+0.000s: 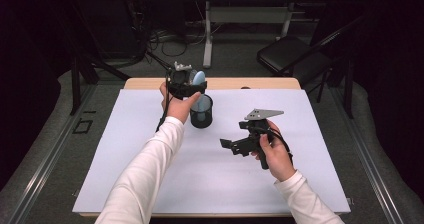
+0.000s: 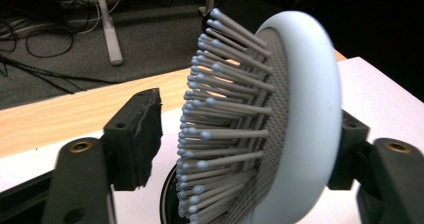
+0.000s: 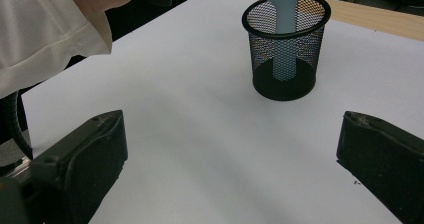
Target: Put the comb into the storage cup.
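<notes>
High view: I see the left hand-held gripper (image 1: 186, 82) raised over the black wire-mesh cup (image 1: 201, 111), which stands upright on the white sheet covering the desk (image 1: 150, 149). The pale blue plastic hairbrush with grey bristles (image 1: 199, 78) stands in that cup, handle down, its head up at the gripper. The right hand-held gripper (image 1: 226, 144) sits lower and nearer to me, well apart from the cup, above bare sheet.

Left gripper view: the hairbrush head (image 2: 300, 124) stands between the two black jaws. Its smooth back lies against the right-hand jaw; the bristle tips stand clear of the left-hand pad (image 2: 142, 134), with a visible gap. I record the jaws as apart, not clamping the brush.

Right gripper view: the jaws stand wide apart with nothing between them. Beyond them the mesh cup (image 3: 285, 54) stands upright on the sheet, the brush handle (image 3: 285, 39) inside it reaching the bottom. A white sleeve (image 3: 50, 29) occupies the upper left corner.
</notes>
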Motion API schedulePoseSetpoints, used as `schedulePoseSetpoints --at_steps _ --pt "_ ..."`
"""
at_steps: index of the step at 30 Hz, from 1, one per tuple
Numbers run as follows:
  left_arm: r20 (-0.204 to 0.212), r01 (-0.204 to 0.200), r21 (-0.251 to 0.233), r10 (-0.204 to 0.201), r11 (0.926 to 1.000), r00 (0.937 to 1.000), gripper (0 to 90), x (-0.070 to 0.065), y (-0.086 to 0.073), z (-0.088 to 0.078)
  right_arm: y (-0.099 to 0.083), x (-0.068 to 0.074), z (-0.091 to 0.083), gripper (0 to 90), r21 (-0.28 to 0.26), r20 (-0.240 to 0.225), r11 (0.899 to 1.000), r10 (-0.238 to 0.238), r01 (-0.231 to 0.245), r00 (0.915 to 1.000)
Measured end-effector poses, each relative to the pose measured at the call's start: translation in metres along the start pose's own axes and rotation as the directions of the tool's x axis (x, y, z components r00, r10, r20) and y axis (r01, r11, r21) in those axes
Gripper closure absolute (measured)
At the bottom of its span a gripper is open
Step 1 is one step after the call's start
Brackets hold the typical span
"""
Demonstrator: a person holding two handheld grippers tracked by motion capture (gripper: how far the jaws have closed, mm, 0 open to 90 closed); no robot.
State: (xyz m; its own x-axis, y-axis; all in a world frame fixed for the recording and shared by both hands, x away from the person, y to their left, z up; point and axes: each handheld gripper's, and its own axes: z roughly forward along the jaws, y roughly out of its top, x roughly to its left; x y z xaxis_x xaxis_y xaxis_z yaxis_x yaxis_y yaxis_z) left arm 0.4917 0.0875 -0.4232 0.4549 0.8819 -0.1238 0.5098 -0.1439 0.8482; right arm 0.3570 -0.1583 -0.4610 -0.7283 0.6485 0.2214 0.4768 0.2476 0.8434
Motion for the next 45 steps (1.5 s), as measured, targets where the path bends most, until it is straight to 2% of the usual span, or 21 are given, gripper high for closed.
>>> schedulePoseSetpoints --at_steps 5,7,11,15,18,24,30,34,45 --pt "-0.01 0.021 -0.007 -0.021 0.9998 0.9997 20.6 0.0011 -0.0001 0.0001 0.0 -0.0001 -0.0001 0.0 0.0 0.001 1.0 0.0 0.0 1.0" --pt "-0.016 0.041 -0.014 -0.041 0.9991 0.999 15.8 0.0018 -0.0005 0.0003 -0.0001 -0.0001 0.0 0.0 0.0 0.001 1.0 0.0 0.0 1.0" --pt "-0.01 0.062 -0.012 -0.062 0.998 0.998 14.2 0.0028 -0.0006 0.0004 -0.0001 0.0002 0.0002 0.0 -0.001 0.001 1.0 -0.001 0.001 1.0" --pt "-0.016 0.087 -0.014 -0.087 0.9962 0.9961 6.0 0.0041 -0.0005 0.0002 -0.0001 0.0001 0.0002 0.0 -0.001 0.001 1.0 -0.001 0.001 1.0" --pt "-0.013 0.094 -0.005 -0.094 0.9956 0.9955 4.0 0.0055 -0.0004 0.0 -0.0001 0.0002 0.0002 0.0 -0.001 0.001 1.0 -0.001 0.001 1.0" --pt "-0.005 0.131 -0.019 -0.131 0.9912 0.9913 1.1 0.0087 0.0005 -0.0025 -0.0001 0.0 0.0004 0.0 0.0 0.003 1.0 -0.001 0.001 1.0" --pt "0.007 0.134 -0.019 -0.134 0.9908 0.9909 0.6 0.0092 0.0003 -0.0041 -0.0002 0.0 0.0004 0.0 0.0 0.004 1.0 0.0 0.0 1.0" --pt "0.015 0.114 -0.017 -0.114 0.9933 0.9933 0.6 0.0089 0.0009 -0.0054 -0.0003 -0.0002 0.0007 0.0 0.003 0.003 1.0 0.0 0.0 1.0" --pt "0.005 0.09 -0.001 -0.09 0.996 0.996 0.6 0.0101 0.0016 -0.0066 -0.0007 -0.0006 0.0012 0.0 0.007 0.007 1.0 0.0 0.0 1.0"
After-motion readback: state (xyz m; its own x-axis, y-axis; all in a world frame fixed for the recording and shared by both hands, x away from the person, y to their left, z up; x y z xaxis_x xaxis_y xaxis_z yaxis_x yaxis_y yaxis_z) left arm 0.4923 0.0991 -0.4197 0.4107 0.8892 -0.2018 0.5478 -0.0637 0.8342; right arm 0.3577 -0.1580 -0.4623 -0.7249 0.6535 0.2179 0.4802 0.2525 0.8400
